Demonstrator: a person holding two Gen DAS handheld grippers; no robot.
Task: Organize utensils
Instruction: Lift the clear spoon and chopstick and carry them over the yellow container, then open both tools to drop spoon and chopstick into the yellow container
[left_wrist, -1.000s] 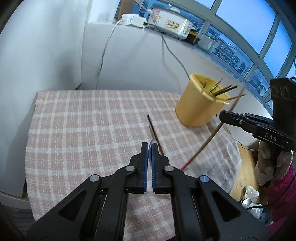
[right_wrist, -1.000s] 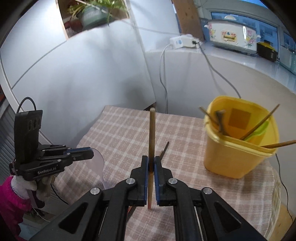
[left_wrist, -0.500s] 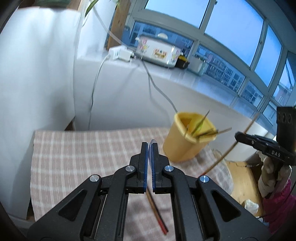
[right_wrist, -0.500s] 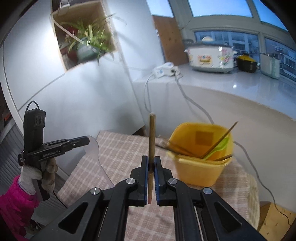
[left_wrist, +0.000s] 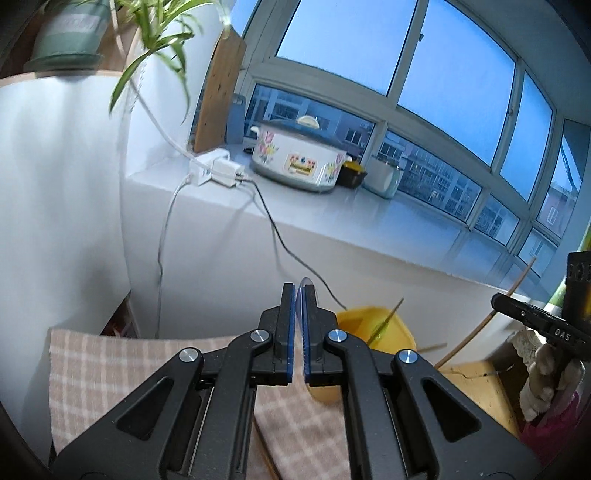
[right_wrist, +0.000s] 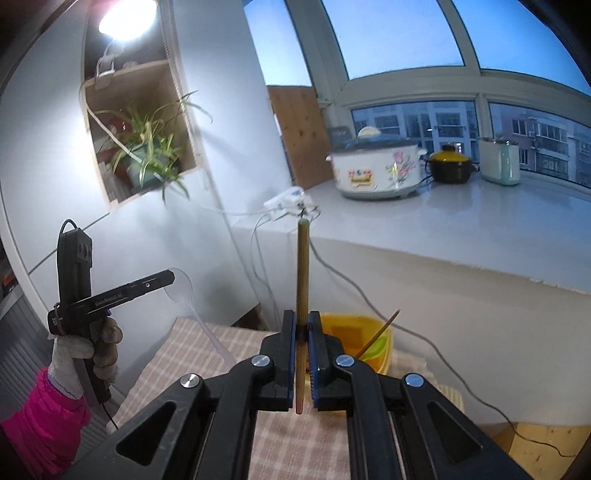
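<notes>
Holding a wooden chopstick (right_wrist: 302, 273) in the right hand-held gripper (right_wrist: 303, 332), pinched tight. Standing straight up, with most of the stick poking out above the jaws and only the short reddish tip below. Up in the air, a bit in front of the yellow tub (right_wrist: 386, 354).

Pinching a clear plastic spoon (right_wrist: 180, 286) in the left hand-held gripper (left_wrist: 299, 306), shut tight too. Gripped at the round end, it seems, with the thin handle hanging down. Also up in the air, off to the left side of the desk (left_wrist: 110, 369) with its checked cloth.

More sticks and something green already in the tub, leaning on the rim. One more stick lying on the cloth, low in the left view.

About the chopstick: very light, hard and stiff, smooth and a little slippery. Easy to swing like a seesaw when held this near one end. Better to hold close to the middle, or to tip slowly and drop thin end first.

About the spoon: light as a feather, thin, bendy, and probably easy to crack. No hard squeezing. Better to take by the handle than by the bowl. Hard to see, being clear, so go slowly over the tub.
</notes>
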